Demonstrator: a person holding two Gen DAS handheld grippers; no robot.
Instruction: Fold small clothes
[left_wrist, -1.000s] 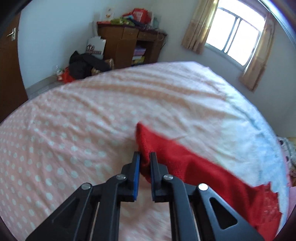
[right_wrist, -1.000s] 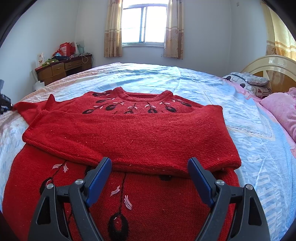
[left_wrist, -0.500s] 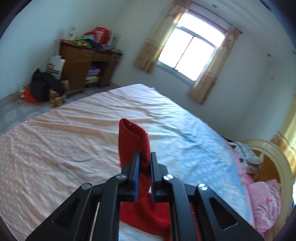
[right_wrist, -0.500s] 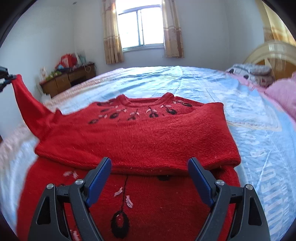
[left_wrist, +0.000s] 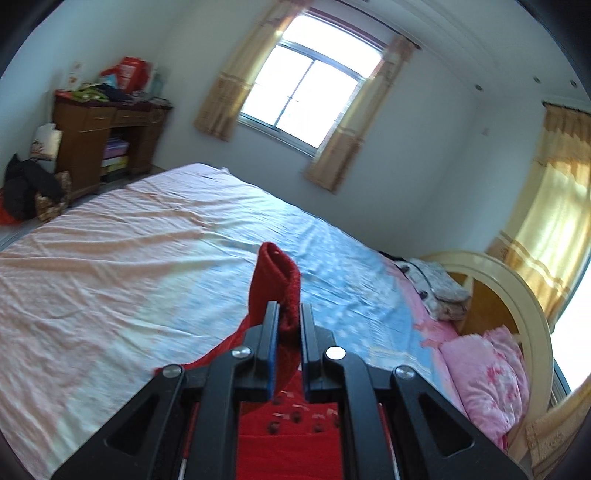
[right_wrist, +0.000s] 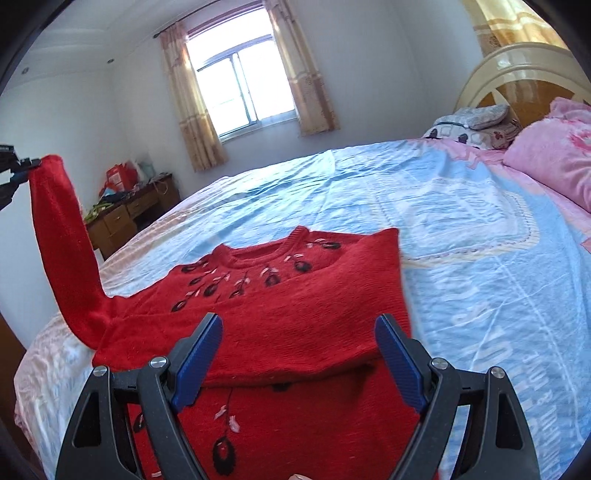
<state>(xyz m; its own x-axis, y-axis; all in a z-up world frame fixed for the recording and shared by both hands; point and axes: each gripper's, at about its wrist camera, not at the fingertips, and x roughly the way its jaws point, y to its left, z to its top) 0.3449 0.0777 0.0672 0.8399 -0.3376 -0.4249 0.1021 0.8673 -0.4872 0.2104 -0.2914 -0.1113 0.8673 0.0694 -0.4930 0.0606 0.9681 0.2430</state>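
A red knit sweater with dark flower embroidery lies on the bed, its right sleeve folded across the chest. My left gripper is shut on the cuff of the left sleeve and holds it high above the bed; in the right wrist view that sleeve rises steeply to the left gripper at the far left. The sweater body also shows below the left gripper. My right gripper is open and empty, hovering just above the sweater's lower part.
The bed sheet is blue and pink with dots. Pink pillows and a cream headboard are at the right. A wooden desk with clutter stands by the wall near the window.
My left gripper has lifted the sleeve cuff from the bed high into the air and swung toward the sweater body. My right gripper has stayed open over the sweater, tilting slightly.
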